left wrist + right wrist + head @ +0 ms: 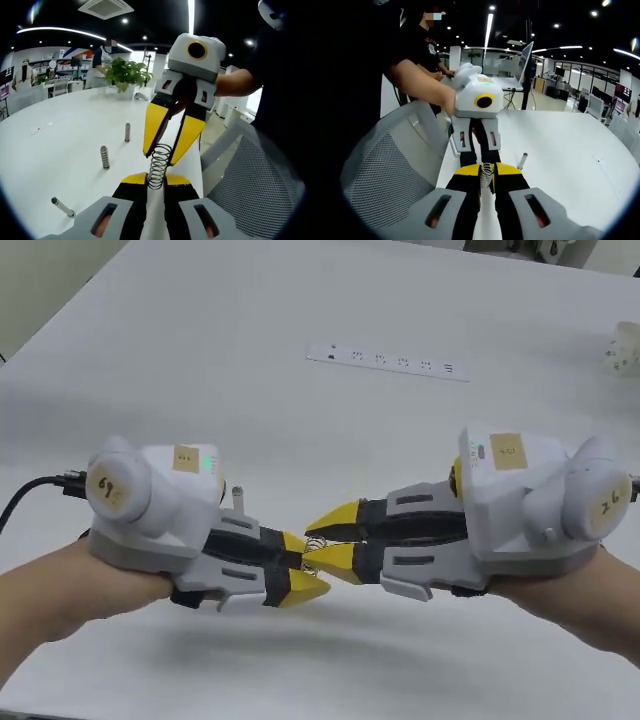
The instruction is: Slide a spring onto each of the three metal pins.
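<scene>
Spring ends buried between jaws

white table, mesh chair, potted plant, ceiling lights

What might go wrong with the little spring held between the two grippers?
The spring seems pinched by both the left gripper and the right gripper, close to the edge of the table. If one lets go clumsily, it may ping away and drop to the floor. Squeezed from both ends, it might bend. The bare pin stands just behind the left gripper, so a careless move might knock it.
</scene>
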The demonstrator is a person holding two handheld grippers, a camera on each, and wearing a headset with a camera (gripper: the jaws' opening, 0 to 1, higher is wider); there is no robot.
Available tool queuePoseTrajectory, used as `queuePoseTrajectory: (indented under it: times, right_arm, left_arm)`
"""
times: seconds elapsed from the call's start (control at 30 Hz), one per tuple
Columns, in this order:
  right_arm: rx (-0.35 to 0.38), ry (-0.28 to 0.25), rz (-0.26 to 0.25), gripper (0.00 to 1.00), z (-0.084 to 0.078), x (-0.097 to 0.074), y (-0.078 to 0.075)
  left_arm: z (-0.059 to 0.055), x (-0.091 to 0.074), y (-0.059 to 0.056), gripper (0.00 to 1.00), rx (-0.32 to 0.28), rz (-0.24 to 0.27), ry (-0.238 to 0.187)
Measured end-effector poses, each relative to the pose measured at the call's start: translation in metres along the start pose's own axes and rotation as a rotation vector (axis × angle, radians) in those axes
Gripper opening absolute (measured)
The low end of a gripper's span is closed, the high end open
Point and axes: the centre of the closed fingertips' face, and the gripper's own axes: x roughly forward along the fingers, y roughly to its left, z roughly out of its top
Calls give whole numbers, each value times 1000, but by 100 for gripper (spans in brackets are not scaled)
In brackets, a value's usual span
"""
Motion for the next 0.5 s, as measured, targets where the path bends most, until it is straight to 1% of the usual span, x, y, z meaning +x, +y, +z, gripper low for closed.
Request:
queuePoseTrajectory:
  times: [0.13, 0.17, 0.23, 0.33, 0.5]
  right_arm:
    - [-11, 11, 3, 7, 0, 0, 0]
    - [-14, 13, 2, 7, 0, 0, 0]
    - [-14, 13, 1, 7, 0, -1, 0]
    - [-15, 15, -2, 7, 0, -2, -1]
    - [-19, 18, -10, 7, 0, -3, -3]
  left_arm:
    - [1, 0, 0, 4, -2, 2, -4]
    - [3, 0, 0, 5, -6, 2, -14]
    - [5, -1, 1, 7, -6, 8, -19]
    - [4, -2, 3, 9, -11, 16, -15]
    - [4, -6, 6, 15, -23, 36, -20]
